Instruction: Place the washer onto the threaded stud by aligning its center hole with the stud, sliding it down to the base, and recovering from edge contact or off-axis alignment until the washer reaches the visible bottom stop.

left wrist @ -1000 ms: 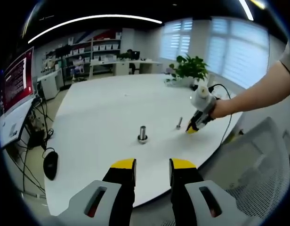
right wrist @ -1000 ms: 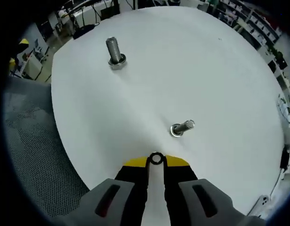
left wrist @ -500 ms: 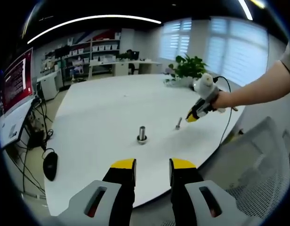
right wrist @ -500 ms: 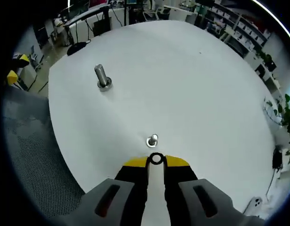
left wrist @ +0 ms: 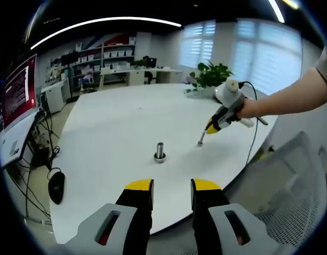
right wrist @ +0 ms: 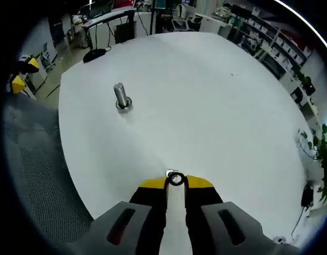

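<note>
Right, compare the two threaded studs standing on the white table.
The larger stud is thicker, with a wide base; the smaller stud is slimmer. The larger stud stands alone mid-table; the smaller stud sits directly under the right gripper, which holds the washer over it. Both are metal and stand on the white table.

surface: round white table (left wrist: 110, 122) | on it: larger bolt (left wrist: 160, 152); thin threaded stud (left wrist: 200, 139), both upright
</note>
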A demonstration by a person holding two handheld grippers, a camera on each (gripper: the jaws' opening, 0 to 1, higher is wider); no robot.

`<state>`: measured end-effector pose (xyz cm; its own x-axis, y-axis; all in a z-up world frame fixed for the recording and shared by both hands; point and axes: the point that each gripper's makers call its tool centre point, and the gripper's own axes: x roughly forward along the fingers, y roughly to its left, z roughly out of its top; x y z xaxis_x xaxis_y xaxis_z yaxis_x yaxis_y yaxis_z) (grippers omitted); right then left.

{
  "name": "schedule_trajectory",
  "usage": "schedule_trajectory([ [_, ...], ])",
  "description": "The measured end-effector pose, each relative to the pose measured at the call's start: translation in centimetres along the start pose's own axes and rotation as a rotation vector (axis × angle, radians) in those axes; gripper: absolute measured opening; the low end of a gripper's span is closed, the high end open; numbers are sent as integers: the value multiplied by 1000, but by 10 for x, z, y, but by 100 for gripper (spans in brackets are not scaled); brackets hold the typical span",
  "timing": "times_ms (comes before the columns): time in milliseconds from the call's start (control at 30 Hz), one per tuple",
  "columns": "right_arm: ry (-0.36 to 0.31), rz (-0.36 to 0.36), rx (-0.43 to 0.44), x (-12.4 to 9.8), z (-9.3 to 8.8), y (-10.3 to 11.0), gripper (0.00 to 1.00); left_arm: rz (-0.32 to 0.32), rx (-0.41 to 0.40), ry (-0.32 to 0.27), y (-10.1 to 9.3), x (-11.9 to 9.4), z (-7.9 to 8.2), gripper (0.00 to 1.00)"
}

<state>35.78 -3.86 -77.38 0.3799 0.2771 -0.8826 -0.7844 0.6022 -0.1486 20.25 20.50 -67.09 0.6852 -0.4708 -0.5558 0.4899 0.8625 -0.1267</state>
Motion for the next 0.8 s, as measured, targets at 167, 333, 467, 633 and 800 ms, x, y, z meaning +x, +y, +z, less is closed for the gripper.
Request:
schedule_trajectory([
  [167, 9, 9, 1, 2, 0, 0, 13, -3, 2, 3, -1, 0, 0, 26],
  [333, 19, 15, 4, 6, -1, -2, 13, -1, -1, 1, 0, 0, 0, 26],
  [467, 20, 20, 2, 8, 0, 0, 14, -2, 1, 4, 0, 0, -1, 26],
  [633, 30, 26, 0, 11, 0, 1, 14, -1, -1, 5, 0, 1, -1, 26],
  [800, 40, 32, 0, 17, -2, -1, 14, -1, -2, 6, 0, 1, -1, 26],
])
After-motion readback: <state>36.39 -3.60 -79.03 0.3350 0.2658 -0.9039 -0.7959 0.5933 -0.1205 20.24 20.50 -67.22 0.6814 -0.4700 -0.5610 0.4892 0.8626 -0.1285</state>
